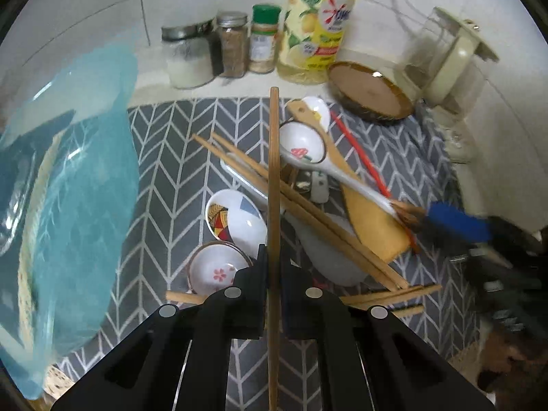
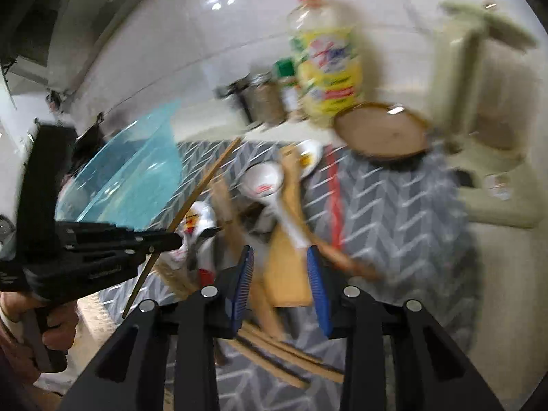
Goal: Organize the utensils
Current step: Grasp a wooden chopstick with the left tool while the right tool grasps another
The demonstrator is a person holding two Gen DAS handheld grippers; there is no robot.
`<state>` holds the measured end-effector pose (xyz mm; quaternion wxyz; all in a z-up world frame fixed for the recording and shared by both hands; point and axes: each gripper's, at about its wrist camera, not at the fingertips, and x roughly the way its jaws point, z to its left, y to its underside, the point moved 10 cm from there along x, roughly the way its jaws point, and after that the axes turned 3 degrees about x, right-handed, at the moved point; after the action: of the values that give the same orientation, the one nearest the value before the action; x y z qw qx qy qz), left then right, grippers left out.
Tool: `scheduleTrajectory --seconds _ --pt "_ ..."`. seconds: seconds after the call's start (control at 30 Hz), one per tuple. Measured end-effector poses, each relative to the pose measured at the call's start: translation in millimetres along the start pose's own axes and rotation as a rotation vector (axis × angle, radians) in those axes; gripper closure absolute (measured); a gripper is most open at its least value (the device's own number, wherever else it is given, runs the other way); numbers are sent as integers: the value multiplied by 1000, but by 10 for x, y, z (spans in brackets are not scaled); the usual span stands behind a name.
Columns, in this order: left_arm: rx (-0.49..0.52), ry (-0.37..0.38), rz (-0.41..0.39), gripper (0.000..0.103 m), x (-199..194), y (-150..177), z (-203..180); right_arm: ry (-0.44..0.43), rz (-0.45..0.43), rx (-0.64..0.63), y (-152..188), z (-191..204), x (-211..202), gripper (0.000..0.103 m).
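Observation:
My left gripper (image 1: pixel 273 270) is shut on a single wooden chopstick (image 1: pixel 274 171), held above a heap of utensils on a grey chevron mat (image 1: pixel 164 171). The same gripper (image 2: pixel 171 239) and chopstick (image 2: pixel 202 185) show in the right wrist view. The heap holds more chopsticks (image 1: pixel 308 212), a white ceramic spoon (image 1: pixel 301 150), a wooden spatula (image 1: pixel 373 219) and two small patterned dishes (image 1: pixel 236 215). My right gripper (image 2: pixel 279 281), with blue pads (image 2: pixel 316 287), is open above the spatula (image 2: pixel 287 274) and spoon handle (image 2: pixel 291 219). It shows at the right edge of the left view (image 1: pixel 459 222).
A blue glass bowl (image 1: pixel 68 171) stands at the left of the mat. Spice jars (image 1: pixel 233 48), a yellow dish soap bottle (image 1: pixel 318 24), a round wooden tray (image 1: pixel 370 92) and a beige appliance (image 1: pixel 455 65) line the tiled back wall. A red chopstick (image 1: pixel 359 150) lies at the right.

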<state>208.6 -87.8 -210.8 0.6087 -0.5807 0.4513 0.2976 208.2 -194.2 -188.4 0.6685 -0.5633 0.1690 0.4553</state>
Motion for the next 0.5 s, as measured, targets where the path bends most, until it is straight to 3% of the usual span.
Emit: scheduleTrajectory --seconds 0.23,0.5 --pt "16 32 -17 96 -236 -5 16 -35 51 -49 -48 233 376 70" --pt "4 33 -37 96 -367 22 98 -41 115 -82 -30 206 763 71"
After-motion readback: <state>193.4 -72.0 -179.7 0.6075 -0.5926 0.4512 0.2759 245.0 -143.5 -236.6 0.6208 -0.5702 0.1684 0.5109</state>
